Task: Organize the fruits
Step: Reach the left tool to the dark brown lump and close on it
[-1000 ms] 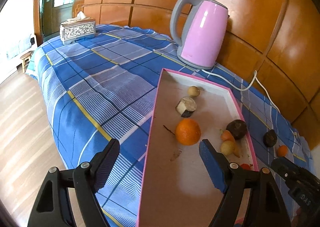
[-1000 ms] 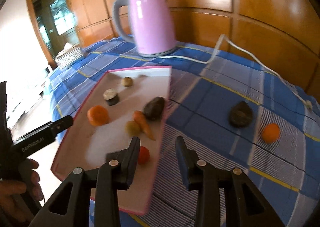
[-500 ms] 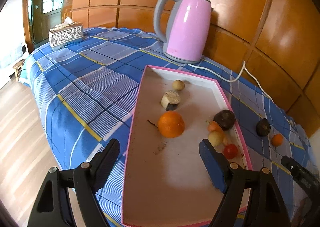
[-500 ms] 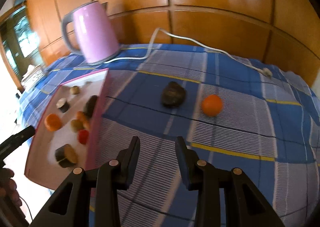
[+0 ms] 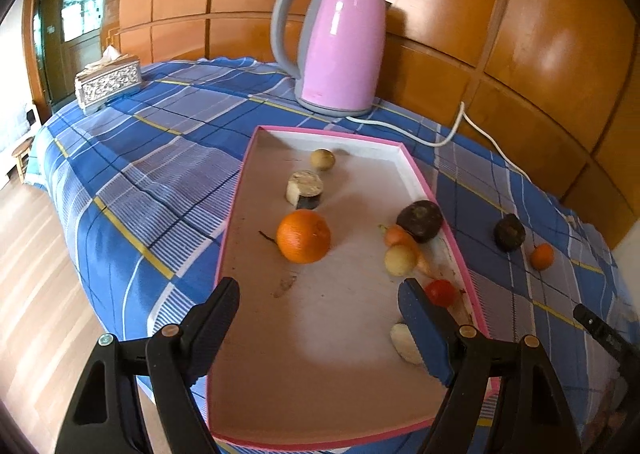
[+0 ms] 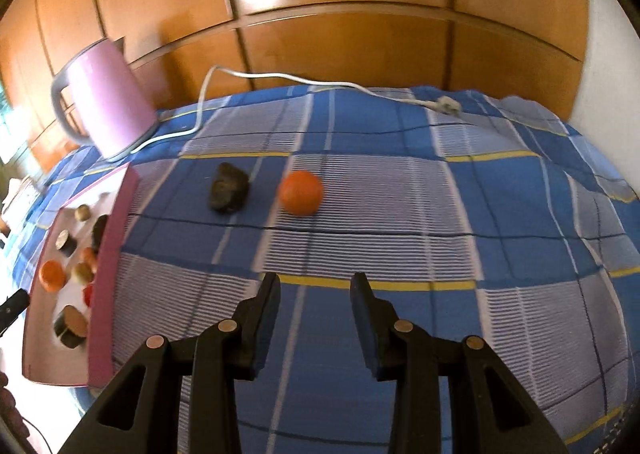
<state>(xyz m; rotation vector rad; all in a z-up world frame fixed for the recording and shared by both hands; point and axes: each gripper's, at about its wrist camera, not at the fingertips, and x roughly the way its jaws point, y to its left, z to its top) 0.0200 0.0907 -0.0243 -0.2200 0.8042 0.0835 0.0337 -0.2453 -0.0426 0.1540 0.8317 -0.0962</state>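
Right wrist view: tray at nine o'clock holds most fruit; an orange and a dark fruit, perhaps avocado, remain at twelve. Right gripper is narrowly parted and empty; left gripper is wide and empty.

There are two oranges: one big orange in the tray, one small orange on the cloth. There are two dark lumps, one tomato, one kettle and one tissue box.
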